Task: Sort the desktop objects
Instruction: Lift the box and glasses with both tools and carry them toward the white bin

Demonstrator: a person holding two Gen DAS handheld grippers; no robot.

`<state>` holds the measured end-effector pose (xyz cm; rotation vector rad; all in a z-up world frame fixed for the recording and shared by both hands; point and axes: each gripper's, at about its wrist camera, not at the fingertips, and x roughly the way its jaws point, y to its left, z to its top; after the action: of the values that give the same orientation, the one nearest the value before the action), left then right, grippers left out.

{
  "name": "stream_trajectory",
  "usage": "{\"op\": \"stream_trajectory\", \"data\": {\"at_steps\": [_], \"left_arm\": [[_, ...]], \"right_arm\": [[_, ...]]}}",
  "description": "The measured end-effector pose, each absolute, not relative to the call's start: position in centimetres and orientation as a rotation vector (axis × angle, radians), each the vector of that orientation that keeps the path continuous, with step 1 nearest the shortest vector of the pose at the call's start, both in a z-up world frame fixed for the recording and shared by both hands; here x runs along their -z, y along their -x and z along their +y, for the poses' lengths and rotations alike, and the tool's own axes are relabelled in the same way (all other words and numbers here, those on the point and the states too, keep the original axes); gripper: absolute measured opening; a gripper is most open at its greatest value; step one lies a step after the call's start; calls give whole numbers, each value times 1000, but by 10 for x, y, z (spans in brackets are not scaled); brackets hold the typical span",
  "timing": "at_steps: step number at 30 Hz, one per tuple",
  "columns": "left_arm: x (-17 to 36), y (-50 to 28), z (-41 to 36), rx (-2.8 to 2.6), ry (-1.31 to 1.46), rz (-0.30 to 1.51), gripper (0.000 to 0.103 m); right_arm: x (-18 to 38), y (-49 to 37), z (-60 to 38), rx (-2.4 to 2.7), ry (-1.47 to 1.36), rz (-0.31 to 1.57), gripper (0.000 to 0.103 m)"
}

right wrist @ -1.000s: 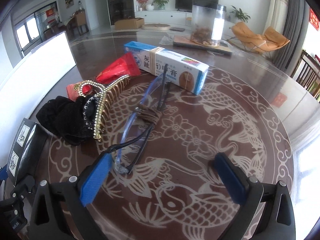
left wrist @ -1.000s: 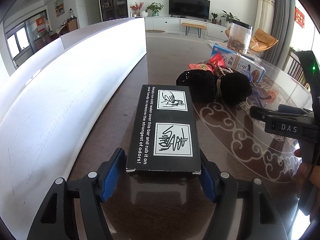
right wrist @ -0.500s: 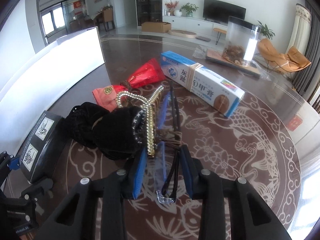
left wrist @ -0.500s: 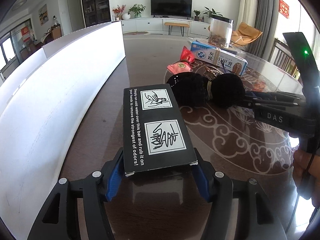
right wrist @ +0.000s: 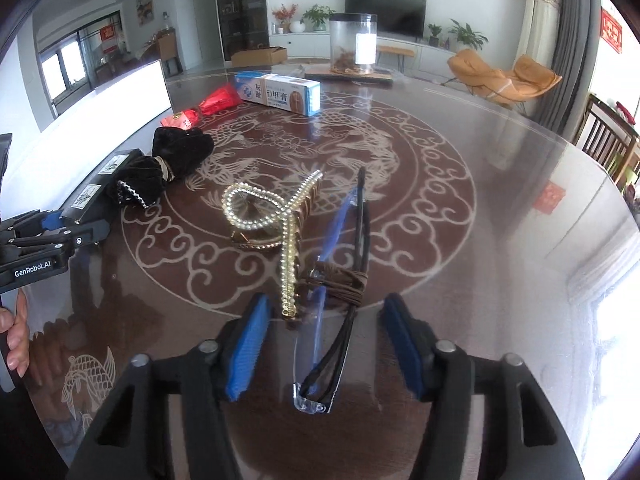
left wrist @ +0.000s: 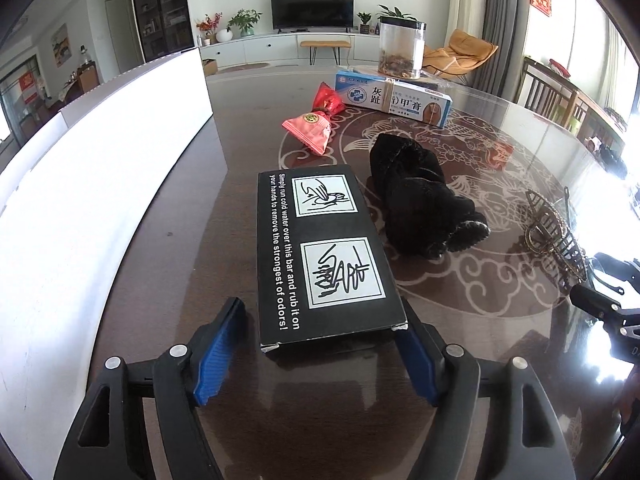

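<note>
Box (left wrist: 324,256) left of pouch (left wrist: 420,208), hair clip (right wrist: 276,220) beside glasses (right wrist: 340,280), all on table (right wrist: 480,240)

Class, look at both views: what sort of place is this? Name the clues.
Most likely a home living room: a television on a low white cabinet, an orange lounge chair, and potted plants.

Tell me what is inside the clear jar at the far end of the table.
The clear jar holds a low heap of brownish bits at the bottom; the upper part looks empty. Its white label hides part of the inside, and the contents are too small to identify.
</note>
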<state>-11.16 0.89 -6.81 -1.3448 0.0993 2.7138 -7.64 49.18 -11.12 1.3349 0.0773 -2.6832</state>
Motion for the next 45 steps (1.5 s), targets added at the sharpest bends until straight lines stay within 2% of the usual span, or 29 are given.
{"op": "stream_trajectory", "data": {"at_steps": [6, 9, 15, 20, 25, 29, 34, 38, 45], "left_arm": [[70, 114, 7, -2717, 1375, 89, 93], [71, 115, 6, -2713, 1386, 85, 96], [72, 115, 6, -2710, 1386, 88, 97], [72, 116, 6, -2711, 1386, 88, 97], [72, 116, 6, -2710, 1386, 88, 97], [71, 116, 6, -2710, 1386, 88, 97], [71, 116, 6, -2710, 1386, 88, 98], [71, 117, 6, -2710, 1386, 88, 98], [72, 117, 7, -2711, 1388, 89, 98]], "right_arm": [[114, 74, 488, 2664, -1354, 122, 98], [114, 73, 488, 2657, -1353, 119, 100], [98, 63, 517, 2699, -1239, -129, 100], [99, 90, 542, 2767, -1324, -323, 100], [105, 121, 523, 2769, -1479, -116, 101], [98, 123, 496, 2672, -1378, 23, 100], [106, 115, 499, 2657, -1436, -16, 100], [112, 97, 494, 2676, -1422, 108, 103], [112, 92, 497, 2700, -1392, 94, 103]]}}
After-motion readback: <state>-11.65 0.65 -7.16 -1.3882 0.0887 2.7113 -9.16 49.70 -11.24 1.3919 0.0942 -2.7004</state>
